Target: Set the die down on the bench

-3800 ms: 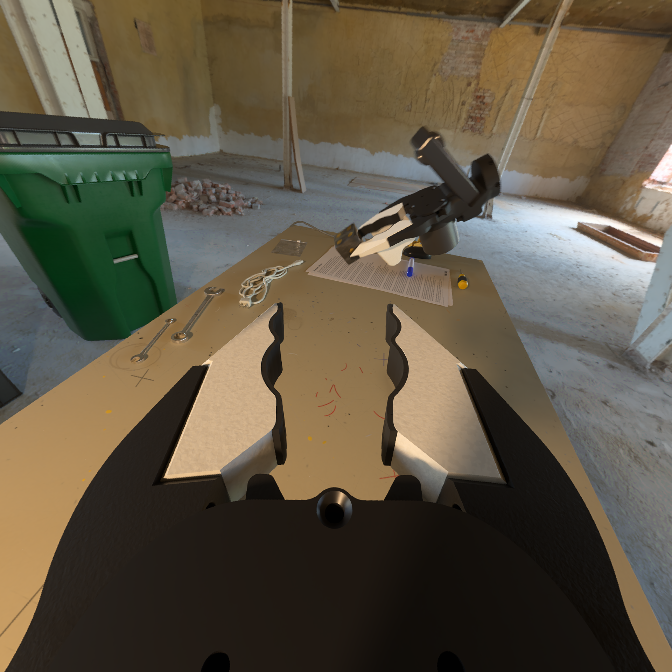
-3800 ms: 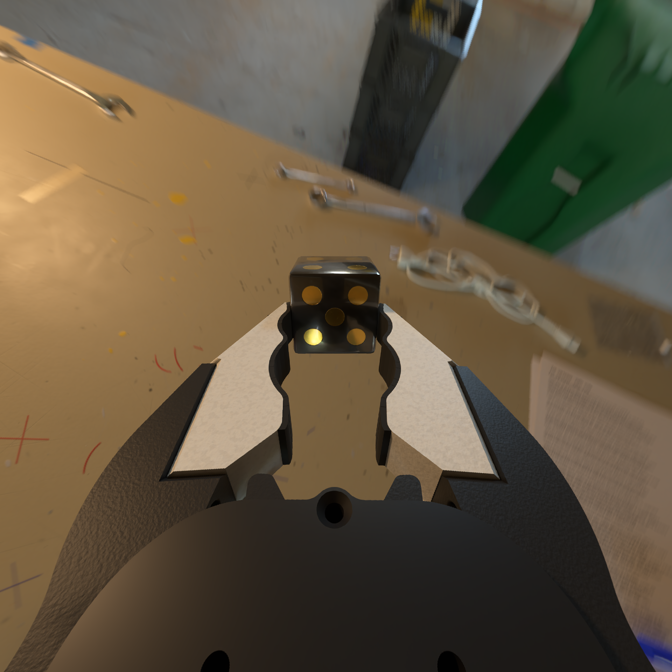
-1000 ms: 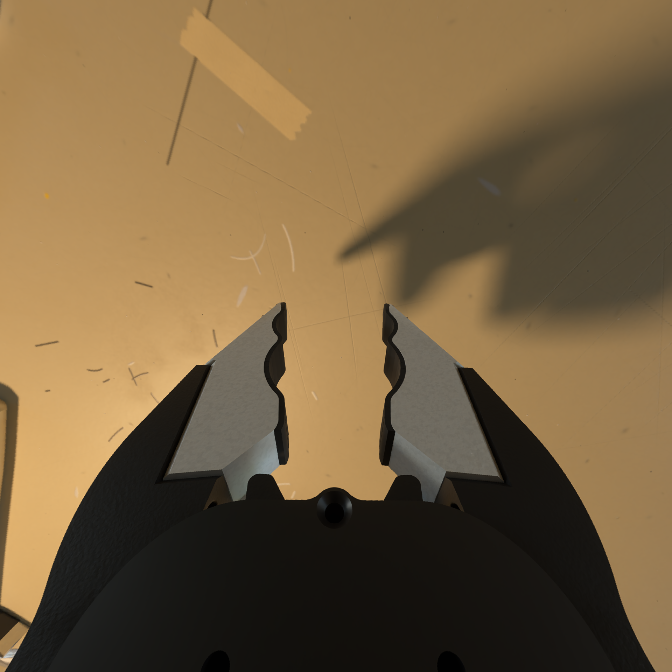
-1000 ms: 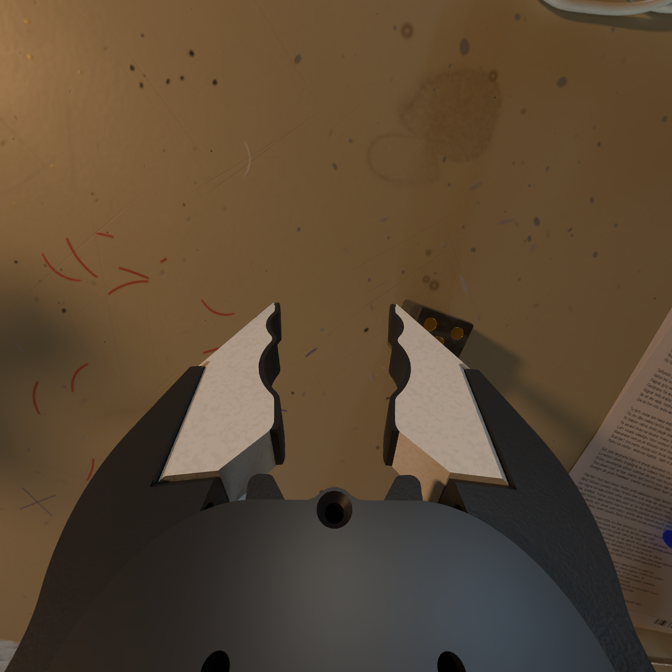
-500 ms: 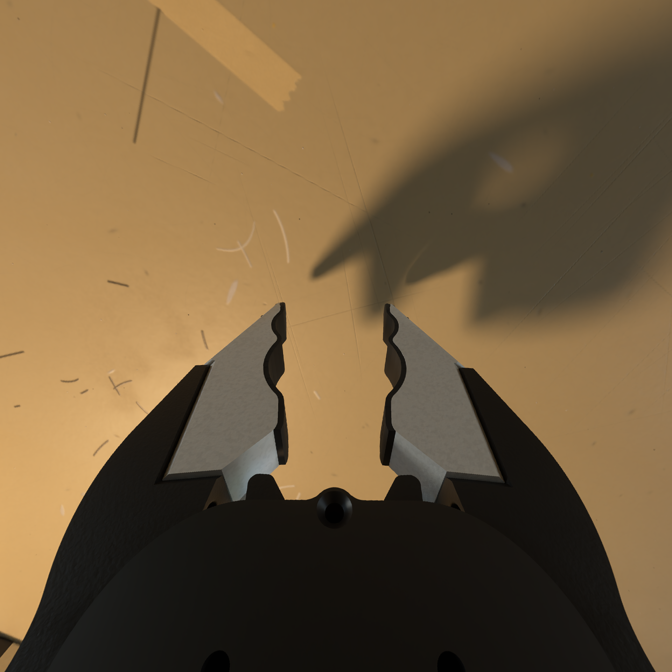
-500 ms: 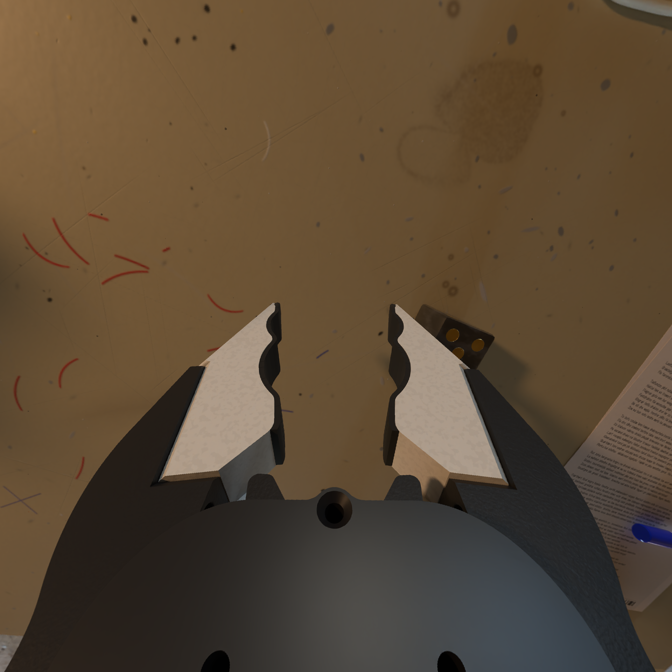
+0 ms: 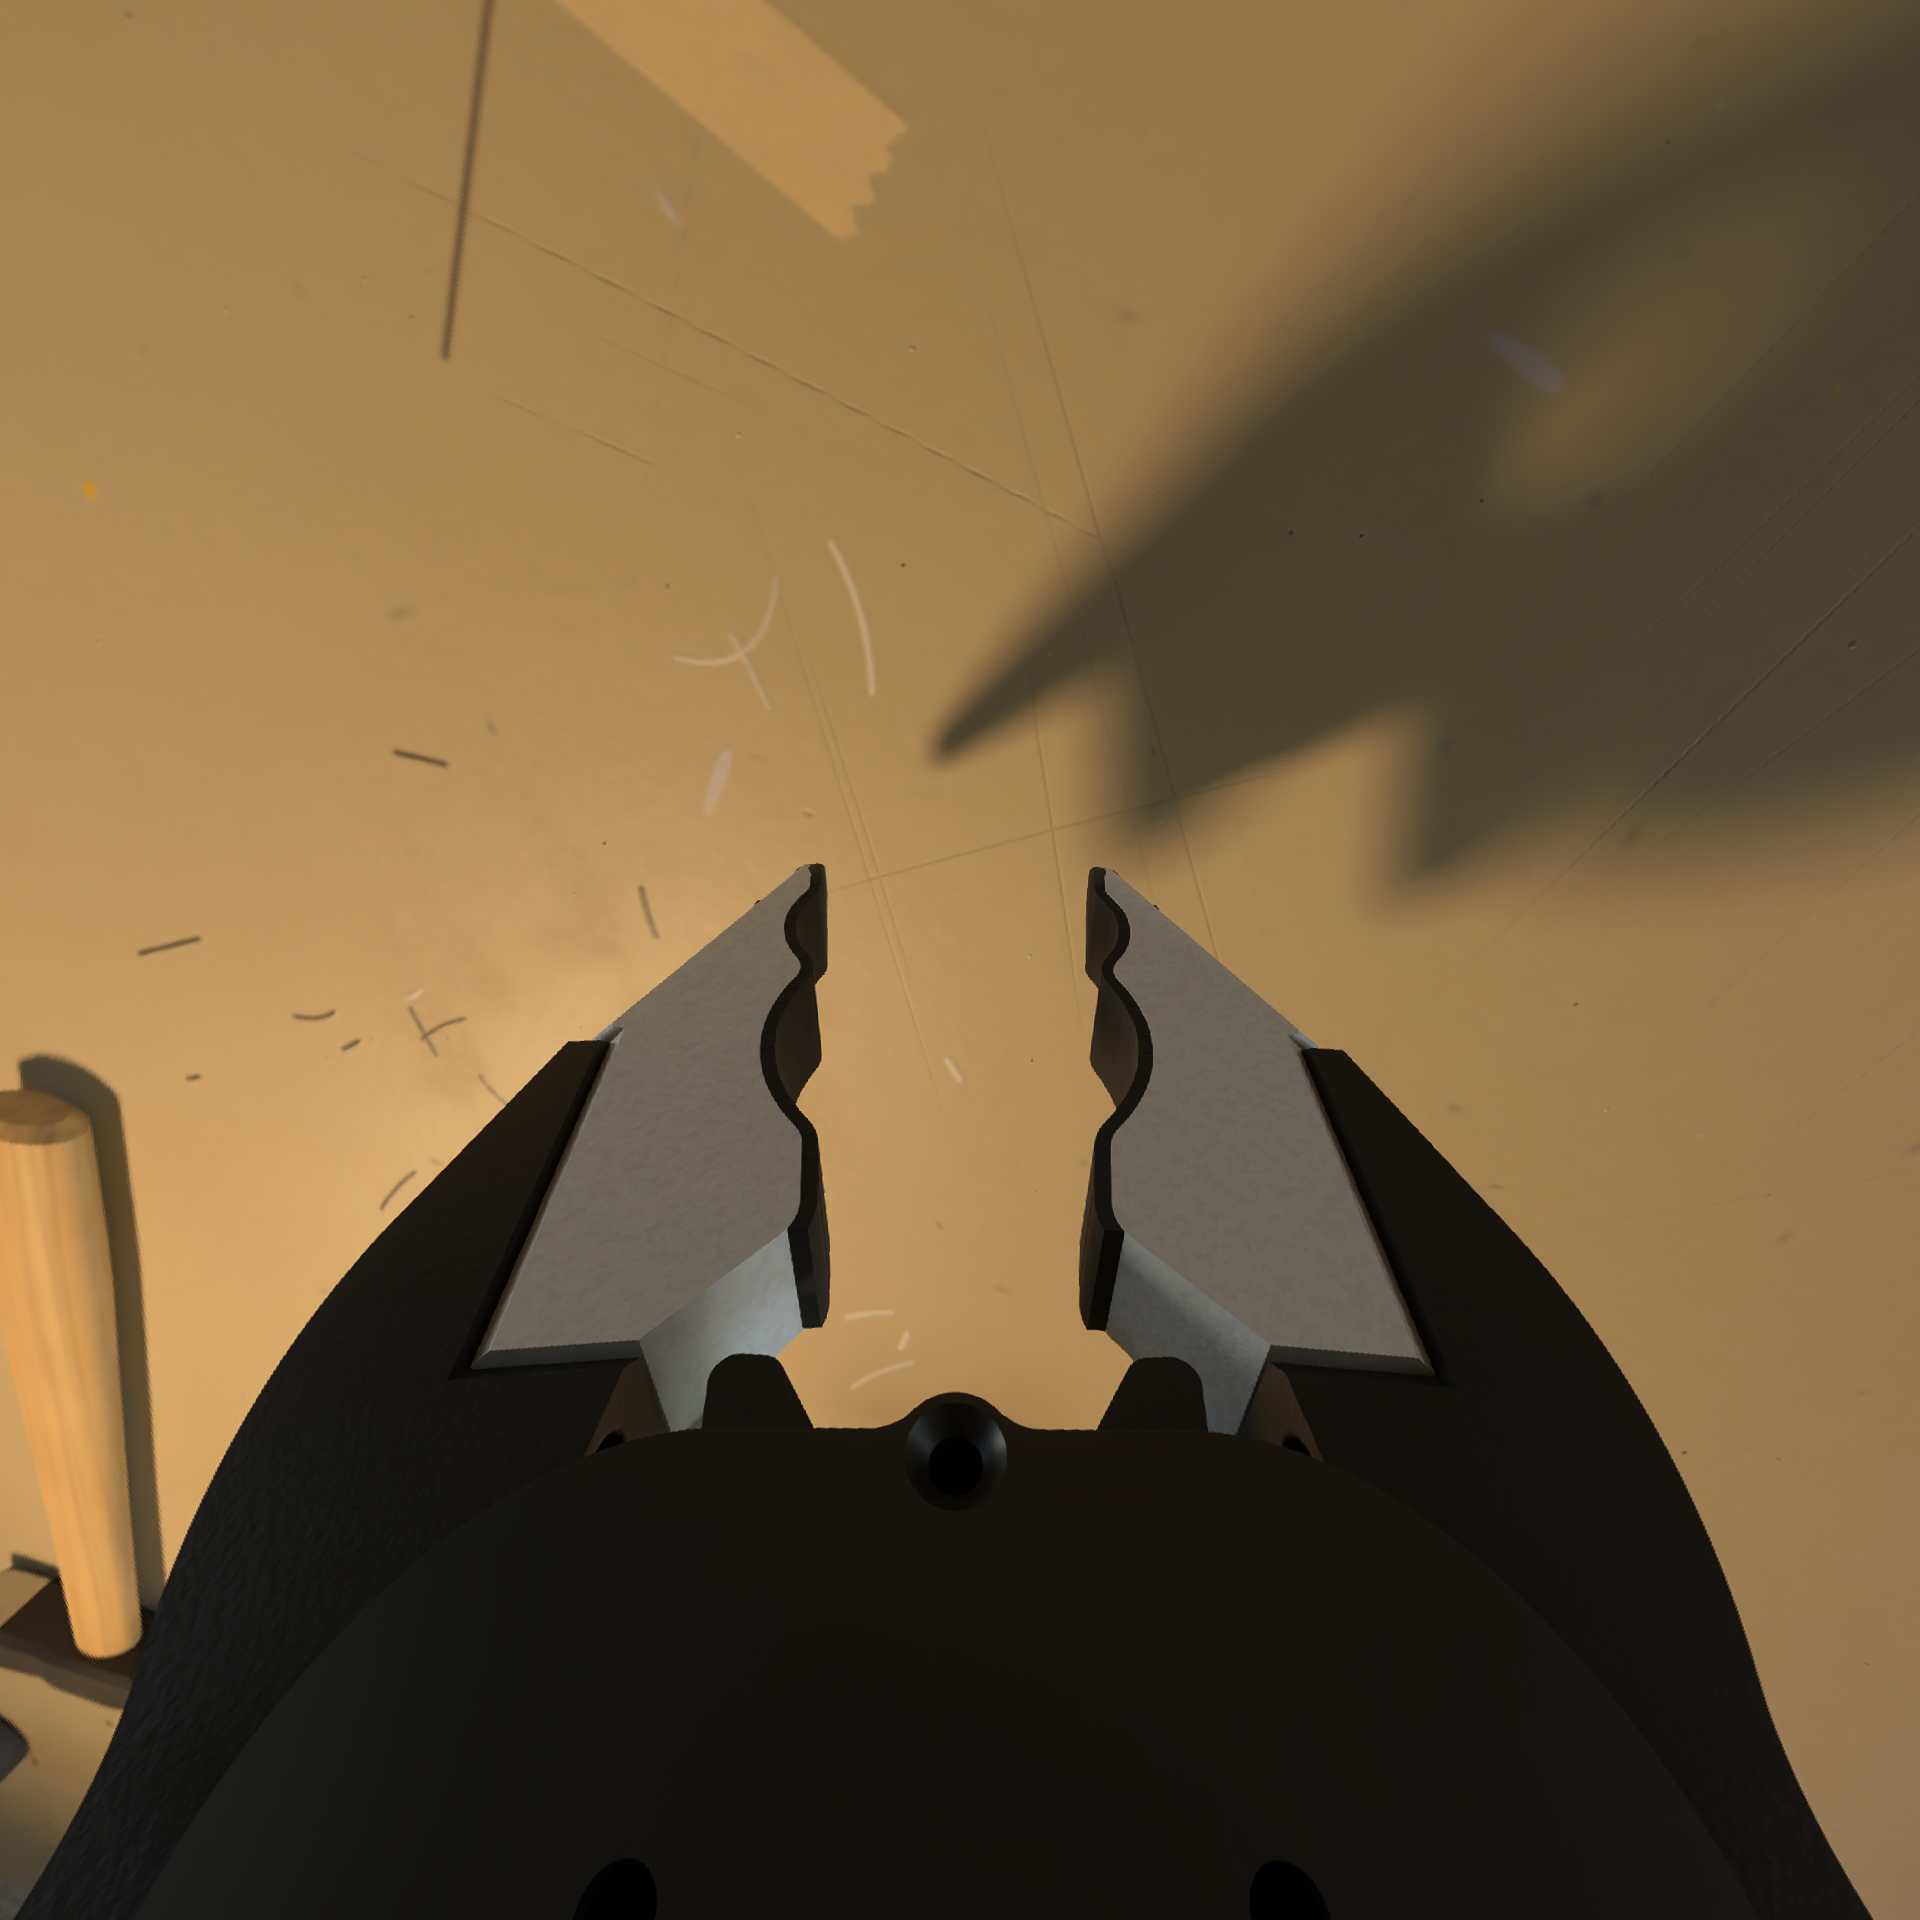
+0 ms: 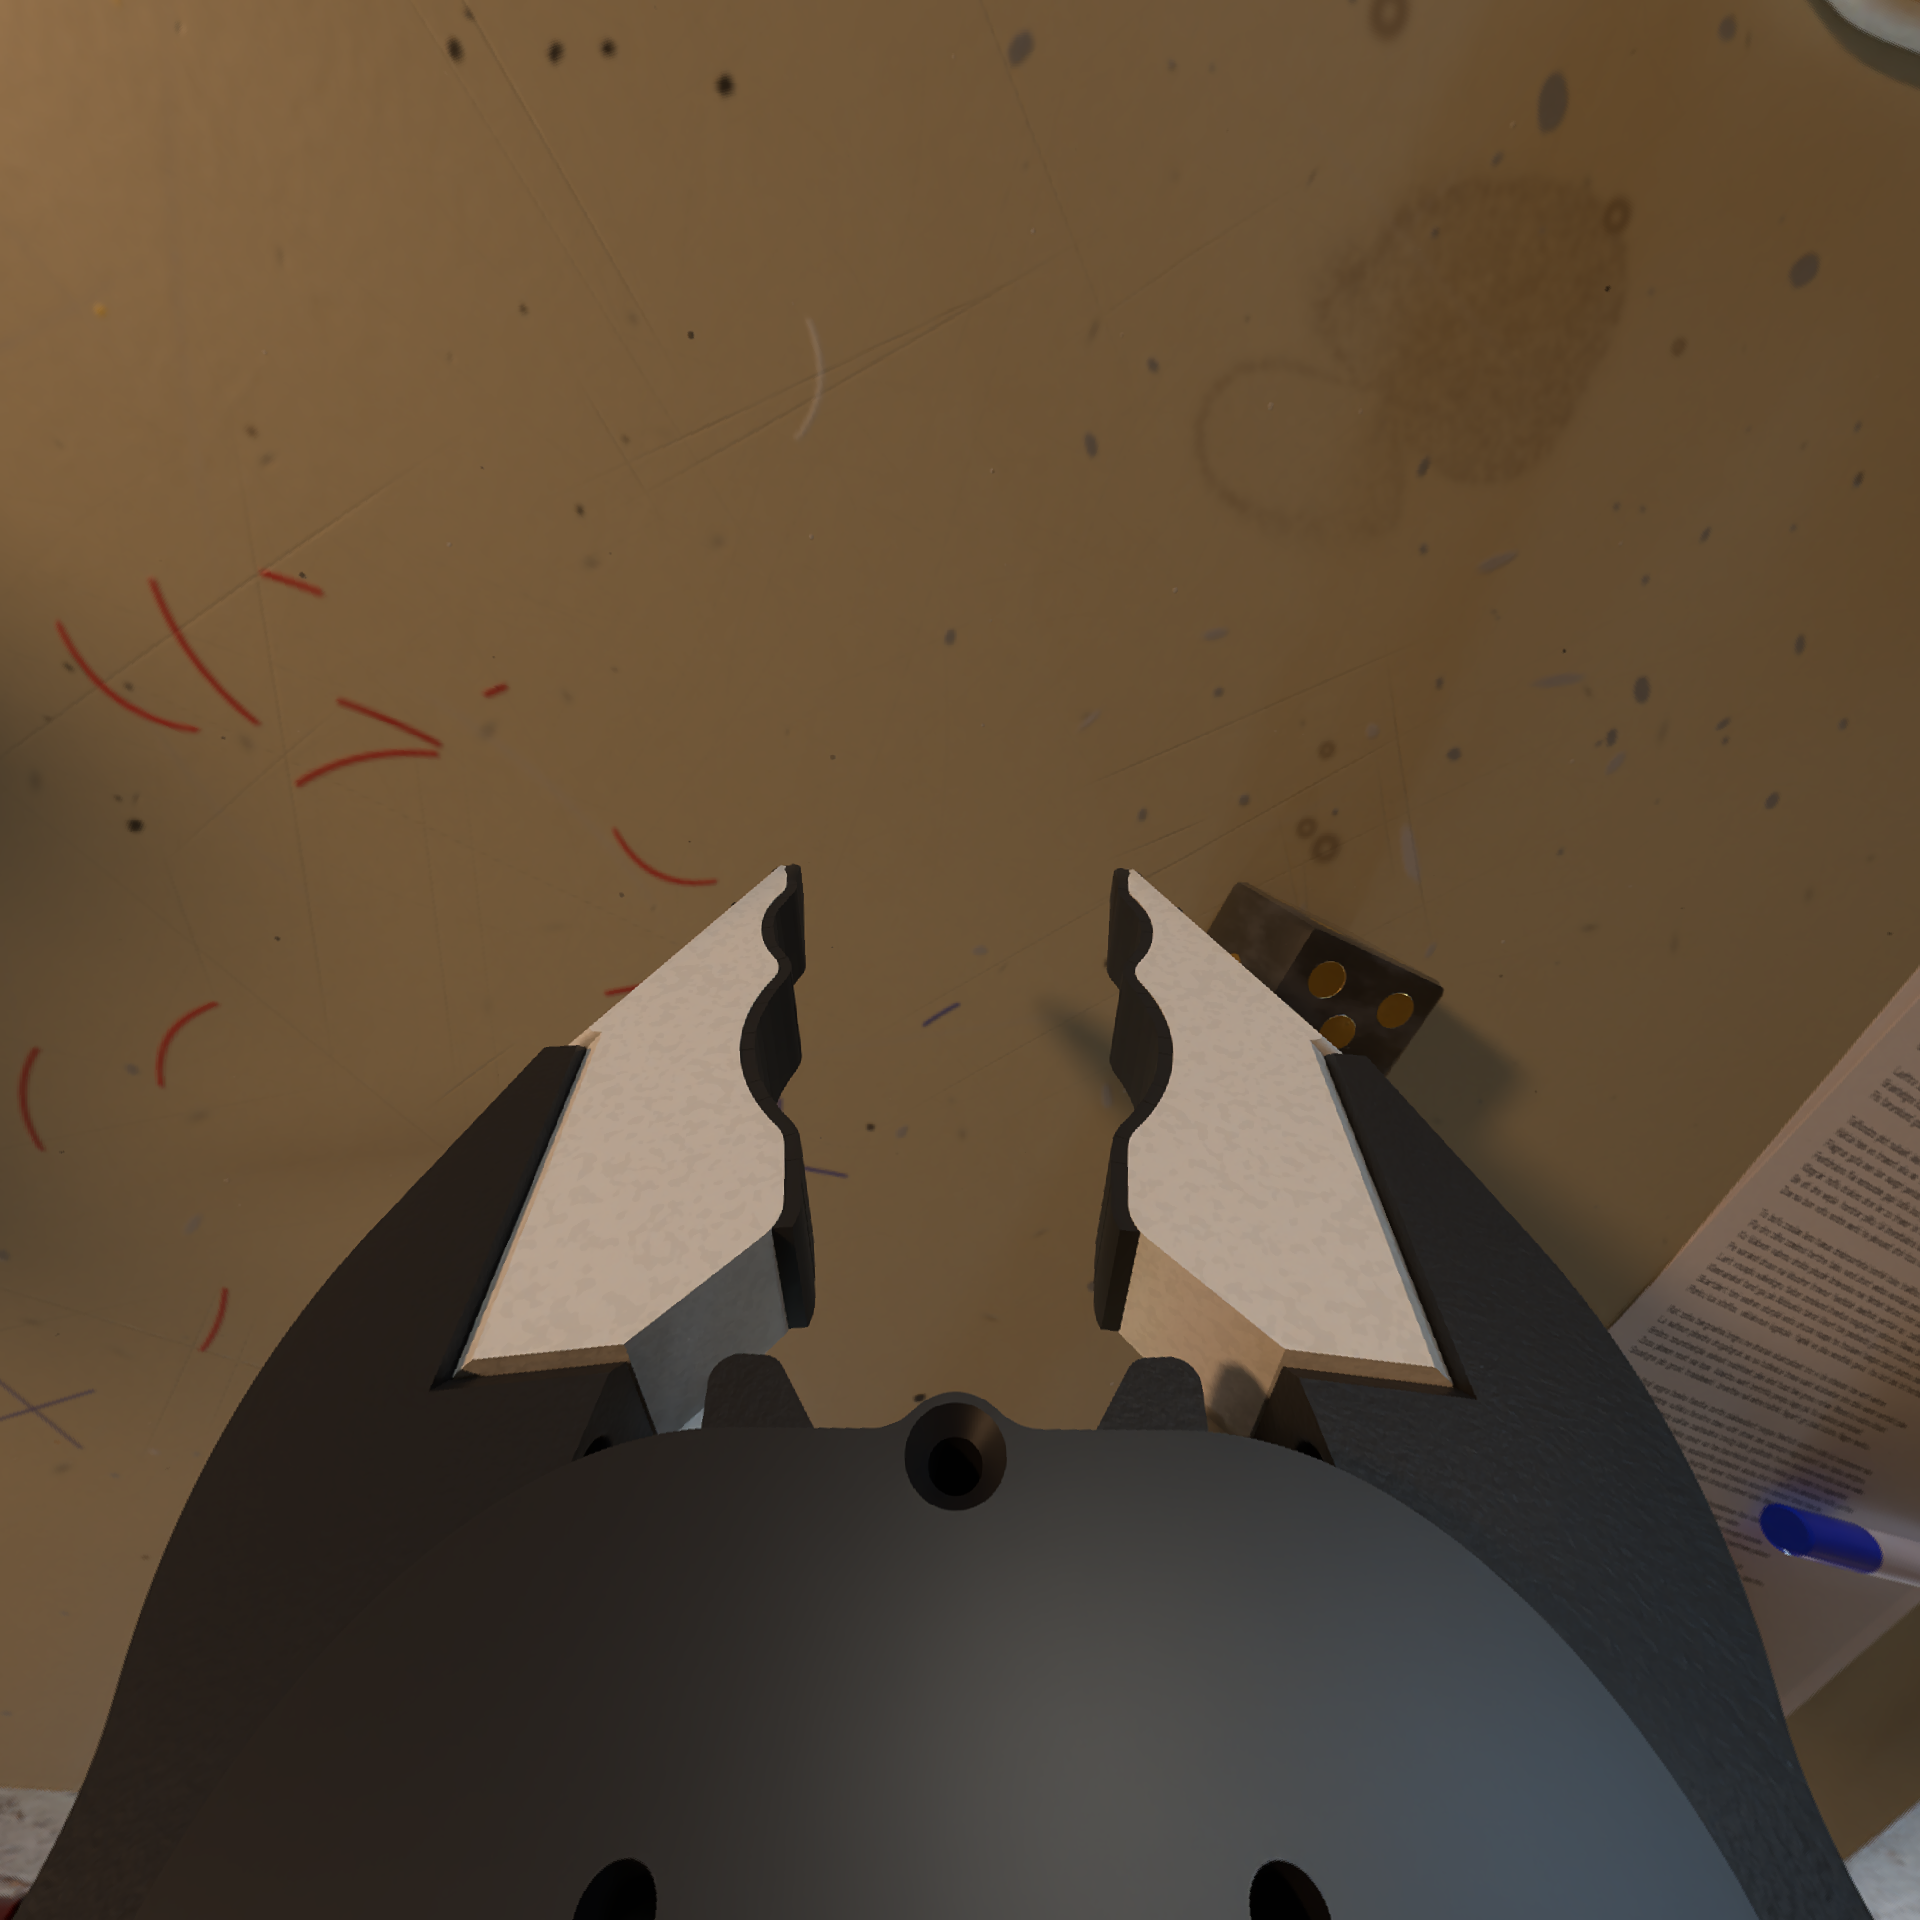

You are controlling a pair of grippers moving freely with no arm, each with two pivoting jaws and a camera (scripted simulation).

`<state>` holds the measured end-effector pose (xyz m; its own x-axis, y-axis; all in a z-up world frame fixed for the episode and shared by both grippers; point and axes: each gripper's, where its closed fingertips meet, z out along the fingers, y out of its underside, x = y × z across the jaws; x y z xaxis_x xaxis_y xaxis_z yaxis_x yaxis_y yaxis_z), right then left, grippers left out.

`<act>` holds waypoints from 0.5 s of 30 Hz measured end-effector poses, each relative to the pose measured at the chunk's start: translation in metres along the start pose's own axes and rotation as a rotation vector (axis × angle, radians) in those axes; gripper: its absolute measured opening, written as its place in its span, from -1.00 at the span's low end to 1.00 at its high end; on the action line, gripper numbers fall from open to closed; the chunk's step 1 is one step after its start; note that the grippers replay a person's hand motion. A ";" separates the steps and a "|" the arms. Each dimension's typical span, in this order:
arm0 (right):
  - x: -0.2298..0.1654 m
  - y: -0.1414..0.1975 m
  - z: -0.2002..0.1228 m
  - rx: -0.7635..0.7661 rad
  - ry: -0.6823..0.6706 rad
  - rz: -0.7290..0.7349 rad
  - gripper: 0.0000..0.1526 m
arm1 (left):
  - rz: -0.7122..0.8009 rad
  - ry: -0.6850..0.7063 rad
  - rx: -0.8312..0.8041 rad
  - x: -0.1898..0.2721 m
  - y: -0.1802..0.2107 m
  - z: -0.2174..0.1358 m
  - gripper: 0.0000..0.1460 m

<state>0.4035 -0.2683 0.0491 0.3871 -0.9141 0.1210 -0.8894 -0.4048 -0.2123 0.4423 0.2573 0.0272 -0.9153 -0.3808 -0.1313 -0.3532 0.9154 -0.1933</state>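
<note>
- Right gripper [image 8: 954, 873]: jaws parted, nothing held between them; bare bench [image 8: 935, 416] is seen through the gap.
- Die [image 8: 1351, 987]: dark cube with gold pips, set on the bench at centre right of the frame, partly hidden behind the right finger; turned corner-on, a three-pip face is seen. No long axis is noted.
- Printed sheet [image 8: 1787, 1299] and blue pen [image 8: 1818, 1538] are noted at lower right, apart from the die.
- Left gripper [image 7: 954, 873]: jaws parted, empty, over bare bench; a wooden handle [image 7: 62, 1351] is seen at lower left.

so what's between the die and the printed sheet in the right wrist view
Nothing: a bare strip of bench, darkened by shadow, separates the die from the printed sheet in the right wrist view.
</note>
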 end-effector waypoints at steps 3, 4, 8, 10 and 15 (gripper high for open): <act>0.003 0.001 0.000 -0.008 0.021 -0.004 -0.23 | -0.023 -0.026 0.014 -0.004 -0.002 -0.009 -0.32; 0.003 0.001 0.000 -0.010 0.025 -0.007 -0.23 | -0.031 -0.033 0.029 -0.005 -0.004 -0.014 -0.32; 0.002 0.001 0.001 -0.013 0.031 -0.016 -0.23 | -0.080 -0.111 0.128 -0.017 -0.013 -0.038 -0.32; 0.002 0.000 -0.001 -0.009 0.037 -0.020 -0.23 | -0.119 -0.161 0.187 -0.025 -0.017 -0.053 -0.32; 0.004 -0.011 -0.010 0.054 0.074 -0.027 -0.23 | -0.241 -0.192 0.407 -0.040 -0.030 -0.088 -0.32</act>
<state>0.4121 -0.2676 0.0612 0.3901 -0.8992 0.1980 -0.8637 -0.4319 -0.2599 0.4719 0.2567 0.1233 -0.7516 -0.6268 -0.2055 -0.4103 0.6882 -0.5984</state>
